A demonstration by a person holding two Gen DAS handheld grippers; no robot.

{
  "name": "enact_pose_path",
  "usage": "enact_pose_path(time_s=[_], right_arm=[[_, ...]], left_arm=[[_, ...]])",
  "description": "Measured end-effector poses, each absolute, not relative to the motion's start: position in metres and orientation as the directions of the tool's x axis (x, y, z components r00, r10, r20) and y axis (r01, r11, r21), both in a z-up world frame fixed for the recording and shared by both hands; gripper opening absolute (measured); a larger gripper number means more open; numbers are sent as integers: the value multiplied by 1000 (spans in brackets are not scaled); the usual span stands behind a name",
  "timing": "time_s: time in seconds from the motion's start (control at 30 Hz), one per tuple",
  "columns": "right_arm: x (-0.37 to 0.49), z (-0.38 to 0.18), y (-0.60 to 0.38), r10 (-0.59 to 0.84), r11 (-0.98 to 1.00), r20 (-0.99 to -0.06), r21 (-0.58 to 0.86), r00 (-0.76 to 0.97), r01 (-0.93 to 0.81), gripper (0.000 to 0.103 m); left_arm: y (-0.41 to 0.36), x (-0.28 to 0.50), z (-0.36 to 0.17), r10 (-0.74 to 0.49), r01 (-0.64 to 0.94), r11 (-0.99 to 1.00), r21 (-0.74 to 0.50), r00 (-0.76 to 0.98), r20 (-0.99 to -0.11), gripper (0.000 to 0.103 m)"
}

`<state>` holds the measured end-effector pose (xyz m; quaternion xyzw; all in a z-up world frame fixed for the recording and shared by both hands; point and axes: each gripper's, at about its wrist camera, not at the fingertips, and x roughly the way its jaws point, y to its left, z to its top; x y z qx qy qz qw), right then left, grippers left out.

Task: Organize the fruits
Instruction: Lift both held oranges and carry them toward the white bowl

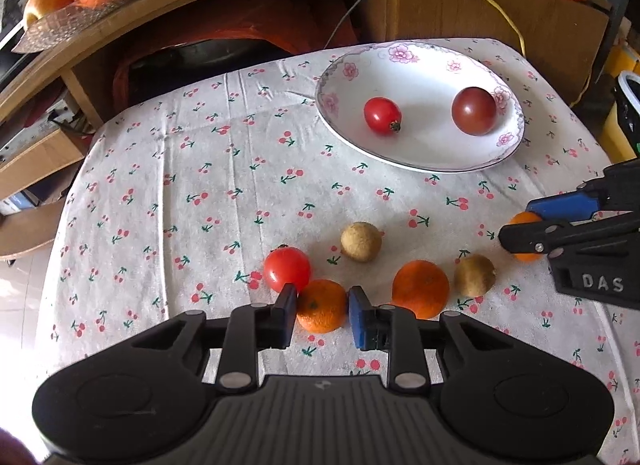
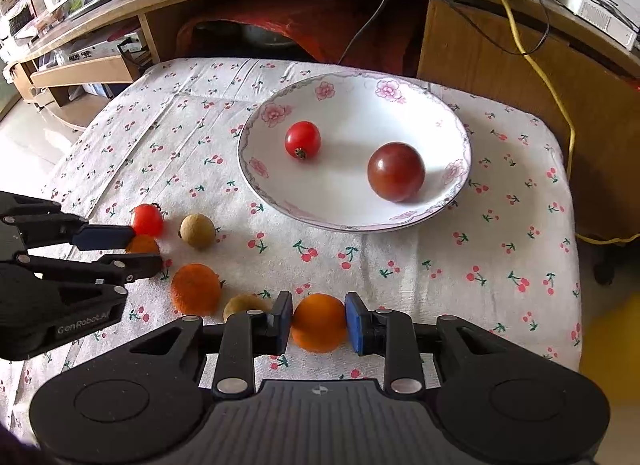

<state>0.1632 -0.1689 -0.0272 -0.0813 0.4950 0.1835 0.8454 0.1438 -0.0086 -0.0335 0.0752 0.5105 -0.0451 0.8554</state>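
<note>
A: Where's the free room on that cloth-covered table (image 2: 500,285)?

B: Whole left half is bare, out to the left edge, plus a wide strip between the fruit row and the plate (image 2: 256,133). Right of the plate, bare cloth to the right edge too.

A: And the tight spots?

B: Near edge. The red tomato (image 1: 286,268) touches the small orange (image 1: 321,305), with another orange (image 1: 420,288) and a brown fruit (image 1: 475,275) packed just beside. The second brown fruit (image 1: 361,241) stands slightly apart. In the plate, the two tomatoes sit well apart, with an open gap between.
</note>
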Motion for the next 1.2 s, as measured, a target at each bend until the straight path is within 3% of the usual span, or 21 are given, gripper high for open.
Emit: enact_pose_path(time_s=[0.77, 1.2], right_arm=[[152, -23, -179, 221, 924, -874, 47, 432, -379, 23], [157, -12, -175, 213, 927, -857, 26, 468, -374, 23]], left_arm=[[-5, 133, -16, -108, 190, 982, -17, 478, -872, 36], [-8, 146, -10, -105, 201, 980, 2, 517, -850, 36]])
